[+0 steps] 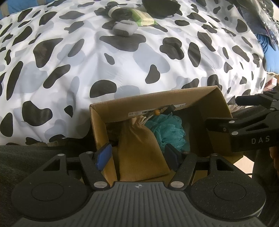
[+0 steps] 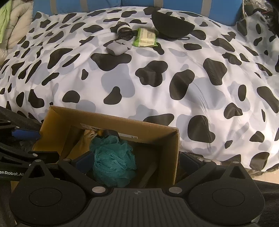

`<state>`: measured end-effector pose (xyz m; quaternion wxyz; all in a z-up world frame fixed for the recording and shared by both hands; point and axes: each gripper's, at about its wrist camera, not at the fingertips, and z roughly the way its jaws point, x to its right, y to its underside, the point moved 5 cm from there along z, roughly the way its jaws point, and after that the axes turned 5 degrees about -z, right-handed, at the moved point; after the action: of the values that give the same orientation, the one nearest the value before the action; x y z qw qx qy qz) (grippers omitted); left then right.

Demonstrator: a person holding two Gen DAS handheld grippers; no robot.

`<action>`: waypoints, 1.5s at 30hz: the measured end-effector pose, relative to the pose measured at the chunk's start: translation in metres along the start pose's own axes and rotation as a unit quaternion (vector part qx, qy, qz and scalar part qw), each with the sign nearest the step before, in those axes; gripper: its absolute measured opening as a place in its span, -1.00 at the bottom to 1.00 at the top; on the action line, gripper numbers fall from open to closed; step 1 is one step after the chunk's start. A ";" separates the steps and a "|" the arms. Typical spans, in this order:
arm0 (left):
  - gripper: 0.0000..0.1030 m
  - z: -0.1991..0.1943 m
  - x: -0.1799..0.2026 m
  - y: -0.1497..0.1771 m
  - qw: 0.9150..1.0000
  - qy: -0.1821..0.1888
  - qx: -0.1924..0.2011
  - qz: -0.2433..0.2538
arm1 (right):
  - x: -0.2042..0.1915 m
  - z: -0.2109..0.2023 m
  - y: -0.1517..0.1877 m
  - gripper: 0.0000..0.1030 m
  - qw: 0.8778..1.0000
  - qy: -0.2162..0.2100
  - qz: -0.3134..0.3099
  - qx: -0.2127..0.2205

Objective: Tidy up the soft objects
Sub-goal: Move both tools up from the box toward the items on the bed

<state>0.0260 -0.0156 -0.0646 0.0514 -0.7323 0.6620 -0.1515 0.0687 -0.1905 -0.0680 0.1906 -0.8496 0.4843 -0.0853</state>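
Note:
An open cardboard box (image 1: pixel 216 108) stands at the near edge of a cow-print duvet (image 1: pixel 87 61). Inside lie a mustard cloth pouch (image 1: pixel 141 153) and a teal mesh bath sponge (image 1: pixel 167 131). My left gripper (image 1: pixel 137 155) is open, its fingers straddling the box's left wall above the pouch, empty. The box (image 2: pixel 111 120) and the sponge (image 2: pixel 113 160) also show in the right wrist view, where my right gripper (image 2: pixel 137 162) is open and empty, its fingers straddling the box's right wall. On the far duvet (image 2: pixel 157 83) lie a grey pouch (image 2: pixel 116 48), a green tissue pack (image 2: pixel 145 37) and a black cap (image 2: pixel 171 24).
A rolled black item (image 2: pixel 123 29) with a pale band lies beside the tissue pack. A blue headboard (image 2: pixel 174 5) runs along the far side. Dark clutter (image 1: pixel 261 21) sits at the bed's right edge. Dark fabric (image 1: pixel 26 157) lies left of the box.

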 end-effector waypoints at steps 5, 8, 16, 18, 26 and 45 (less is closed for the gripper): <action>0.27 -0.001 0.000 -0.001 1.000 0.001 0.005 -0.003 | 0.001 0.000 -0.001 1.00 1.000 0.002 0.002 0.003; 0.28 -0.003 -0.001 -0.002 1.000 0.002 0.010 -0.006 | 0.002 -0.001 -0.002 1.00 1.000 0.004 0.005 0.008; 0.28 -0.005 -0.001 -0.004 1.000 0.004 0.022 -0.013 | 0.006 -0.005 -0.005 1.00 1.000 0.008 0.015 0.021; 0.28 -0.006 -0.002 -0.005 1.000 0.003 0.025 -0.014 | 0.006 -0.005 -0.005 1.00 1.000 0.008 0.016 0.022; 0.28 -0.009 -0.003 -0.008 0.999 0.002 0.041 -0.023 | 0.008 -0.009 -0.008 1.00 0.999 0.010 0.019 0.035; 0.28 -0.029 0.001 -0.035 0.993 0.001 0.116 -0.007 | 0.031 -0.026 -0.030 1.00 0.992 0.025 0.052 0.110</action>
<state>0.0507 -0.0086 -0.0273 0.1345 -0.7256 0.6349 -0.2285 0.0999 -0.2091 -0.0327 0.2749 -0.7945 0.5205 -0.1494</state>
